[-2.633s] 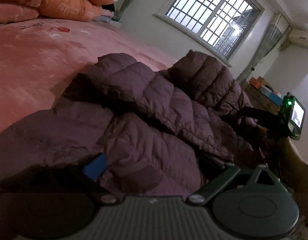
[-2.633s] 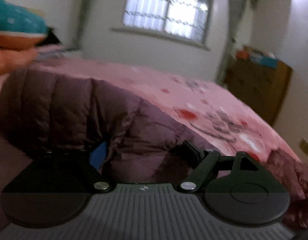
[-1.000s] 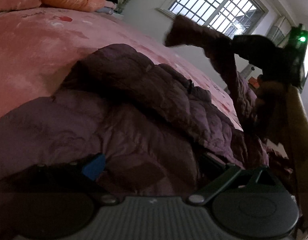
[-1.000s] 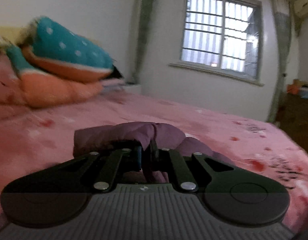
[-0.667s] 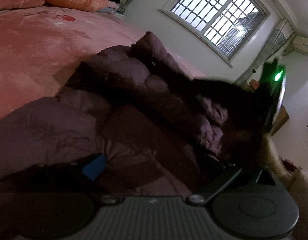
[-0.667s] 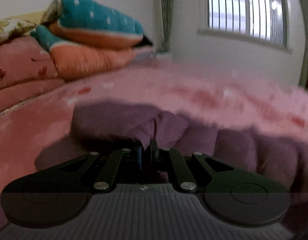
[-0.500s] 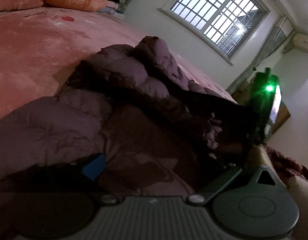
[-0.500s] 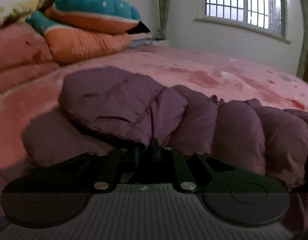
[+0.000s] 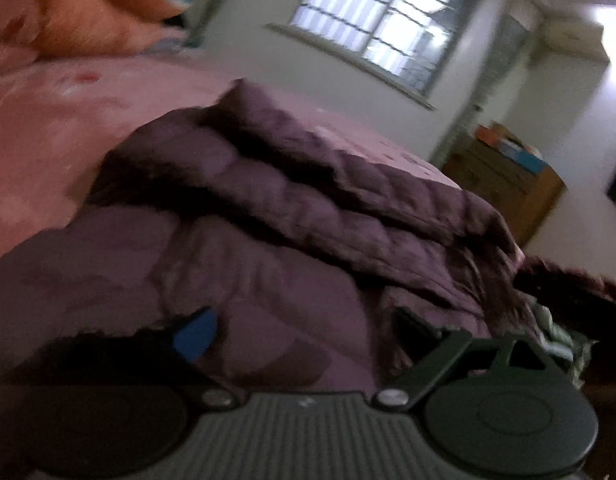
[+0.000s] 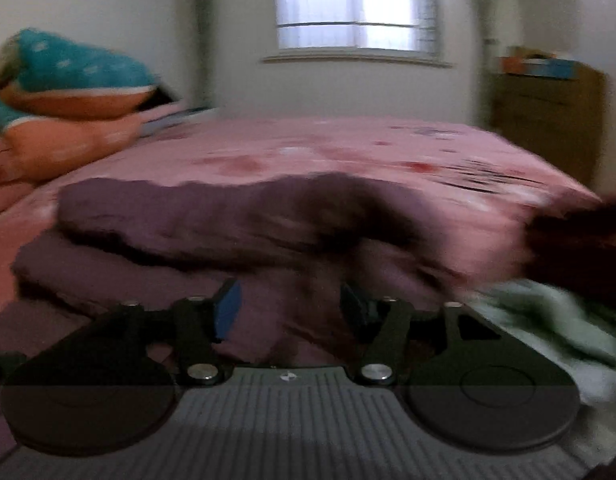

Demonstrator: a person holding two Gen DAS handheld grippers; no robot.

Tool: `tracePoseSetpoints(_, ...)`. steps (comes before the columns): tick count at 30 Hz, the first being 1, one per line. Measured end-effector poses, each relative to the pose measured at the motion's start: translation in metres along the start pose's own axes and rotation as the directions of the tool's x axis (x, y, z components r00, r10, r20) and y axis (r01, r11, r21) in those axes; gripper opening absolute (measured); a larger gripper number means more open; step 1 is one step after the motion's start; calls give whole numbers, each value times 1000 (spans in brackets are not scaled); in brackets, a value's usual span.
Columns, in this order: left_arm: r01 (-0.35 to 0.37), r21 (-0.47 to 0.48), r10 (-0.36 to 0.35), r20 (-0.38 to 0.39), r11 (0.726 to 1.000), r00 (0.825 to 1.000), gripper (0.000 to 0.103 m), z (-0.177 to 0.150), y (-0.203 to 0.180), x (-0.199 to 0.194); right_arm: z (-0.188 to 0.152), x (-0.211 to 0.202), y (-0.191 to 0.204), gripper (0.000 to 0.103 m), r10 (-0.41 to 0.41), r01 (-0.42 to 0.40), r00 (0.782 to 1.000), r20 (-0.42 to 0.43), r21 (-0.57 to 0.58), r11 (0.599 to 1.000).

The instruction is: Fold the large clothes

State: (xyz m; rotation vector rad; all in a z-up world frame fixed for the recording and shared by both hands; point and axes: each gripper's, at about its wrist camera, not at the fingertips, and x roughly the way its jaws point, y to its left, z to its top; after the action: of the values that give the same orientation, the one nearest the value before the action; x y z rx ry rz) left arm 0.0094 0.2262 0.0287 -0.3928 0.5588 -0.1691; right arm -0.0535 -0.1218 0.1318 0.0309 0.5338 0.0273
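A dark purple quilted down jacket [image 9: 308, 208] lies on the pink bed [image 9: 48, 120], with one sleeve [image 9: 327, 176] folded across its body. My left gripper [image 9: 302, 326] hovers low over the jacket's near part. Its jaws are wide and closing, fabric lies between them, and the pads [image 9: 196, 332] do not press on it. In the right wrist view the jacket [image 10: 228, 220] stretches across the bed [image 10: 347, 152]. My right gripper [image 10: 288, 304] is just in front of the jacket's edge, its jaws opening wide and gripping nothing. Both views are blurred.
Teal and orange pillows [image 10: 68, 80] are stacked at the head of the bed. A wooden dresser [image 10: 547, 120] stands by the window wall. A dark furry piece [image 10: 579, 240] and a pale green cloth [image 10: 547, 320] lie at the bed's right edge.
My right gripper laid the sleeve across the jacket, let go of it, opened and drew back lower. It has left the left wrist view. My left gripper shifted and rolled a little.
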Motion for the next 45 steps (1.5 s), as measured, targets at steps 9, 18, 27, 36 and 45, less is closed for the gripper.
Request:
tracePoseSetpoints(9, 76, 33, -76, 7, 997, 997, 85, 19, -60, 12, -21, 7, -71, 70, 77, -79, 997, 17, 305, 949)
tracePoseSetpoints(18, 178, -103, -185, -65, 979, 981, 85, 53, -96, 100, -12, 38, -61, 58, 191, -188, 981, 29, 385, 904)
tracePoseSetpoints(27, 188, -272, -210, -54, 944, 976, 84, 65, -98, 171, -12, 53, -73, 58, 241, -213, 971, -4, 456, 864)
tracePoseSetpoints(36, 210, -375, -229, -7, 903, 973, 86, 67, -115, 202, -11, 60, -72, 60, 273, -242, 962, 4, 473, 847)
tracePoseSetpoints(45, 193, -387, -215, -16, 902, 976, 21, 79, -134, 205, -11, 58, -71, 60, 290, -255, 957, 5, 496, 830)
